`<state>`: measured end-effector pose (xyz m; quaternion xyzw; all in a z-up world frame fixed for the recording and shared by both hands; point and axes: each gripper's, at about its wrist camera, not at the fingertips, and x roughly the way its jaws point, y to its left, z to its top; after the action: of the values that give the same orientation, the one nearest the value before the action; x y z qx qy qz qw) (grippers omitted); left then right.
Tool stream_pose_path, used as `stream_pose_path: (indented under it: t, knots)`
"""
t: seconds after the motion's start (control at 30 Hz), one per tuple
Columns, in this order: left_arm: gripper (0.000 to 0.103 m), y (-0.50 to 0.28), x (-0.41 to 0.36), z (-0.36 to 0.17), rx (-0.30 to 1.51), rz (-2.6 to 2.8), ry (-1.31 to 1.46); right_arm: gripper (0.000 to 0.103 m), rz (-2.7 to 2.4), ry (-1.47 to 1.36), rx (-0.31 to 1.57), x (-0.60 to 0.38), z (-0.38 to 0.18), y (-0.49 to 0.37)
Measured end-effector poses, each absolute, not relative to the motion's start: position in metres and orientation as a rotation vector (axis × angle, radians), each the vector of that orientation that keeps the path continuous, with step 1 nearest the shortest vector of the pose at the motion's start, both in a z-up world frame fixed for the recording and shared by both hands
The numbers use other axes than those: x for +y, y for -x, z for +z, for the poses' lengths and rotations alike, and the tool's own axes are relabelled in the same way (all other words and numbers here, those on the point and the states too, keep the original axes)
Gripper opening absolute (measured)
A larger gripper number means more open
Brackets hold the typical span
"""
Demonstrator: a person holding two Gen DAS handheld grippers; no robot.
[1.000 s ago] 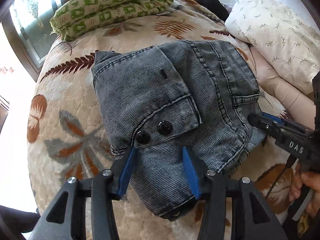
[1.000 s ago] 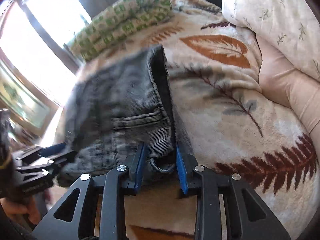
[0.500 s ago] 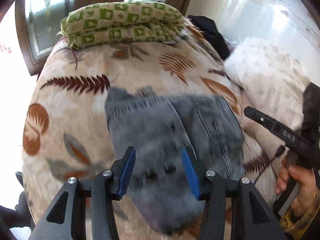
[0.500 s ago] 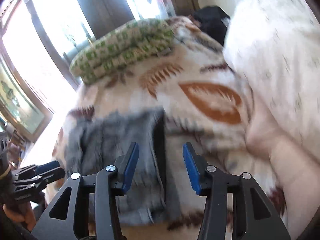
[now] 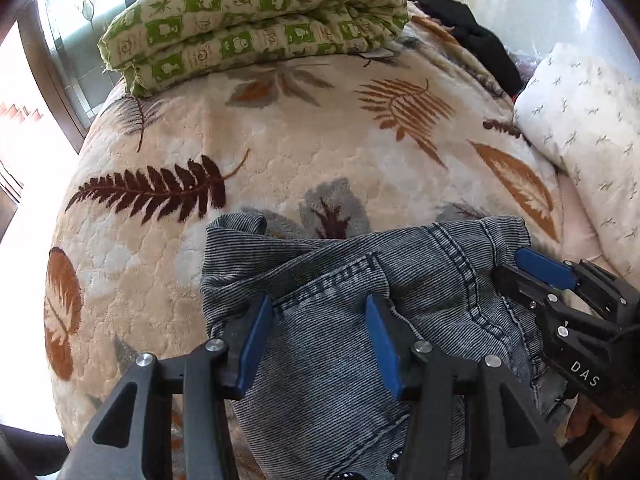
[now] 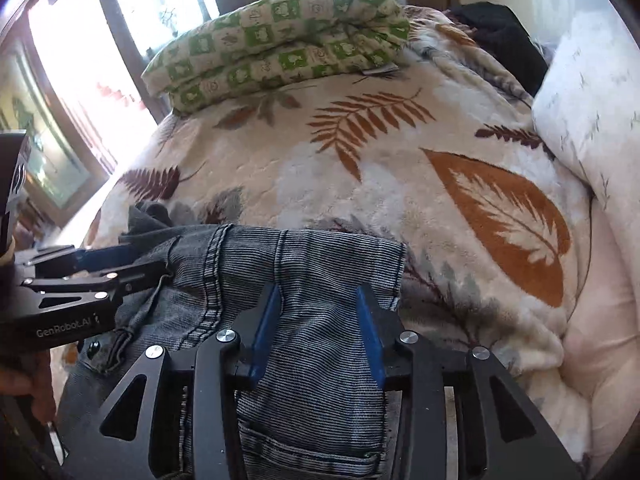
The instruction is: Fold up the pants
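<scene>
Both grippers have pulled back toward you; your left gripper [image 5: 316, 340] stands open over the pants [image 5: 340, 344], right gripper [image 6: 318, 332] closing around a denim fold, so another fold begins.

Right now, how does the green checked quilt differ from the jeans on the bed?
The green checked quilt lies neatly folded at the bed's far edge, untouched; the jeans lie rumpled at the near edge, under both grippers. The quilt is puffy and brightly patterned; the jeans are plain grey denim with seams. Both rest on the leaf-print blanket.

Two close, downward wrist views, apparently side by side, sharing pants [image 5: 340, 360].
</scene>
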<state>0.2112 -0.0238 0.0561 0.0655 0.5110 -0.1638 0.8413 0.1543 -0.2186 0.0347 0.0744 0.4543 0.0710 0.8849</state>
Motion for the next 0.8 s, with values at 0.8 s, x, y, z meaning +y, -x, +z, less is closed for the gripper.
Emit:
stream_pose_path:
  t: [0.8]
  knots:
    - [0.052, -0.075, -0.010, 0.054, 1.036, -0.388, -0.166, 0.034, 0.215, -0.140, 0.994, -0.208, 0.027, -0.045]
